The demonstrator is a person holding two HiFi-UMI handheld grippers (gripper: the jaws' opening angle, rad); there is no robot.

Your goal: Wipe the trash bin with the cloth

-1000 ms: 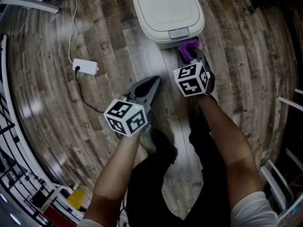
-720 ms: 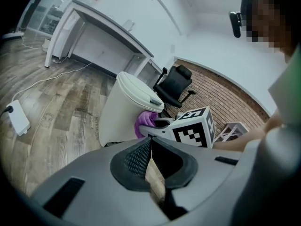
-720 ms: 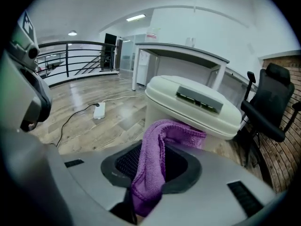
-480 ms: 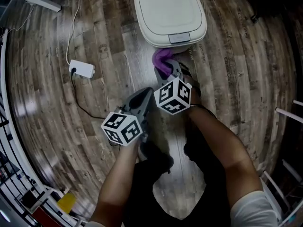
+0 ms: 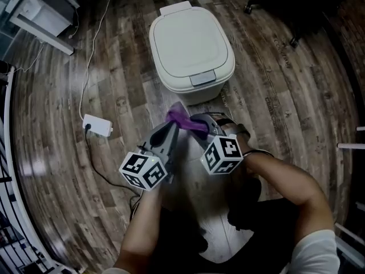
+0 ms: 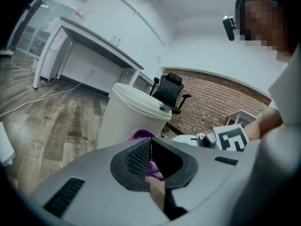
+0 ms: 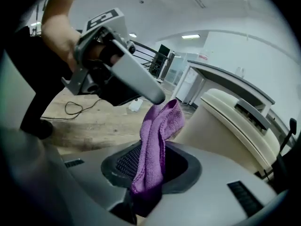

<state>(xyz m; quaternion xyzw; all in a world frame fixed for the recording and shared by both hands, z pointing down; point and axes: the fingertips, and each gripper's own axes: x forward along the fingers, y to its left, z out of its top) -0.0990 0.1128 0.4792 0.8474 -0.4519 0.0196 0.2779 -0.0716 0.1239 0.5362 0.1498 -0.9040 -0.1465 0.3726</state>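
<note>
Trash bin [image 5: 191, 44]: cream-white with its lid down, standing upright on the wood-plank floor [image 5: 114, 79] ahead of both grippers.
Cloth [image 7: 157, 126]: purple and bunched into a long strip. It is held low in front of the bin, near its front wall; whether it touches the bin cannot be told.
Right gripper [image 7: 151, 166]: the jaws are pinching the lower end of the cloth. The free end stands up past the tips and curls over toward the bin.
Left gripper [image 6: 150, 161]: the jaws are pressed together at the tips with nothing clamped between them. The cloth shows just beyond them, with the bin behind it.
Grippers together: in the head view they sit side by side, their tips converging on the cloth. In the right gripper view the left gripper's nose lies against or just over the cloth's upper end — contact cannot be told.
Power adapter [image 5: 96, 124]: a white box with a cable, on the floor to the left — well apart from the bin.
Background: a white desk [image 6: 94, 46], a black office chair [image 6: 170, 89] behind the bin, and a brick wall [image 6: 221, 102].
</note>
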